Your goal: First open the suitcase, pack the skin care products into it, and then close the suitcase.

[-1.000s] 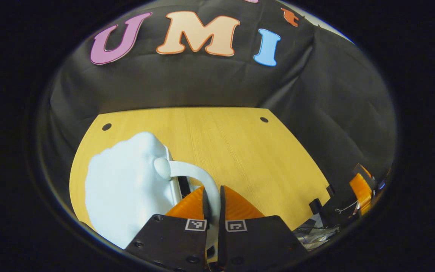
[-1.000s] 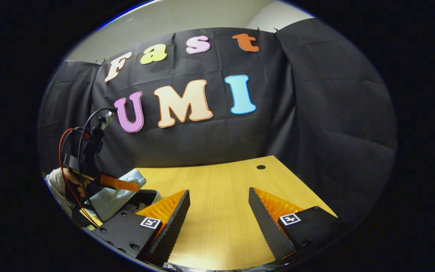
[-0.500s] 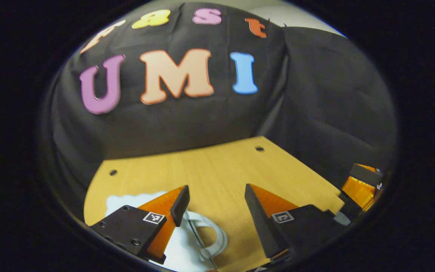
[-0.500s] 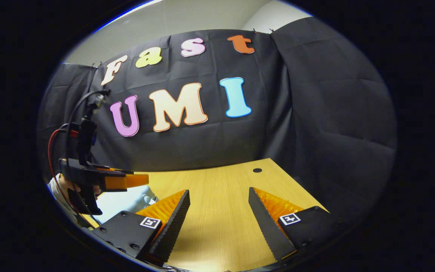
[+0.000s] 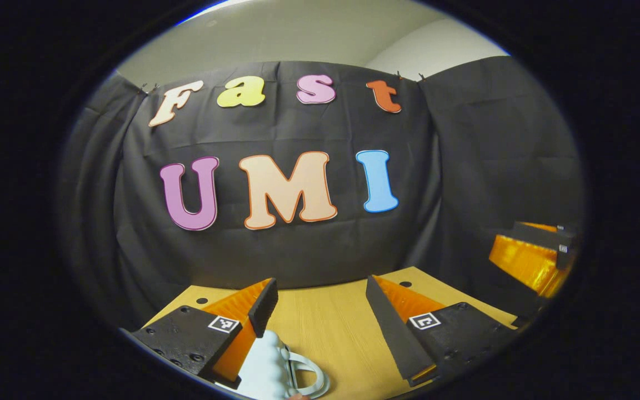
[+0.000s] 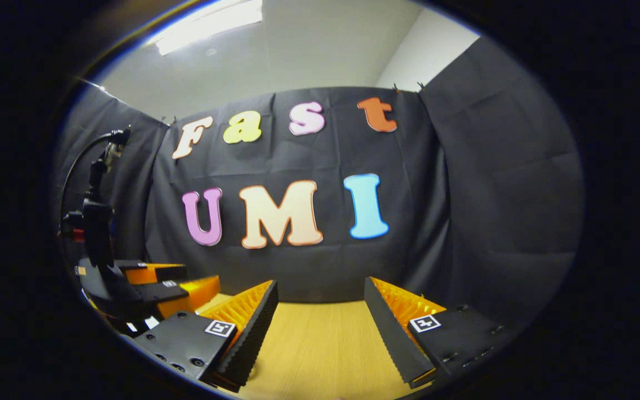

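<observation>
Suitcase (image 5: 267,369) in your left gripper view: cut off by bottom edge, partly hidden behind your left finger; only pale corner and handle loop (image 5: 309,376) show, so lid state cannot be told. Your right gripper (image 5: 531,255) at that view's right edge: cropped, jaws not readable. In right gripper view, surface (image 6: 320,344) runs out of frame at bottom.

Ahead of me black cloth (image 5: 298,250) hangs wrinkled across the back and right side of the booth, above it a pale wall (image 6: 320,50) and a white ceiling with a bright strip light (image 6: 209,25), and below it a light wooden table (image 5: 325,328) with small dark holes.
</observation>
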### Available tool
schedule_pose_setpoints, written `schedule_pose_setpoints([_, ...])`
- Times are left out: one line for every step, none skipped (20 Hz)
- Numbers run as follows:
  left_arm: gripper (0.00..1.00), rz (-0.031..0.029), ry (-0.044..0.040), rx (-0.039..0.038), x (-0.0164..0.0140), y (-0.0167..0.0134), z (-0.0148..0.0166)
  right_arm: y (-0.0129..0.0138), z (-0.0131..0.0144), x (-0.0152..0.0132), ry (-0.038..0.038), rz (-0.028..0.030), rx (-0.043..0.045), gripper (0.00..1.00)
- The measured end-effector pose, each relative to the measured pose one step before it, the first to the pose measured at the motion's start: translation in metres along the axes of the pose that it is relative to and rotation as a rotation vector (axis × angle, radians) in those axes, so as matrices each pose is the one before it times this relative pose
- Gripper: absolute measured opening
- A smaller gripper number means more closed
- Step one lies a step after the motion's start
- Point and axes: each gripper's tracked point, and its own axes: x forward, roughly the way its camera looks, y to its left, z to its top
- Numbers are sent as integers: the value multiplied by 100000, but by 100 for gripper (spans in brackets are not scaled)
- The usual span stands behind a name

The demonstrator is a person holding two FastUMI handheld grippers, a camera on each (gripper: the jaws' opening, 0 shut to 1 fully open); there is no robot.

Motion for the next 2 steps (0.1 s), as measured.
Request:
schedule_pose_setpoints([95, 713, 476, 303, -433, -65, -202, 235, 593, 104, -1418, 979, -442, 94])
schedule_pose_setpoints([95, 421, 120, -393, -279, 169, 175, 254, 741, 92, -1271, 839, 357, 98])
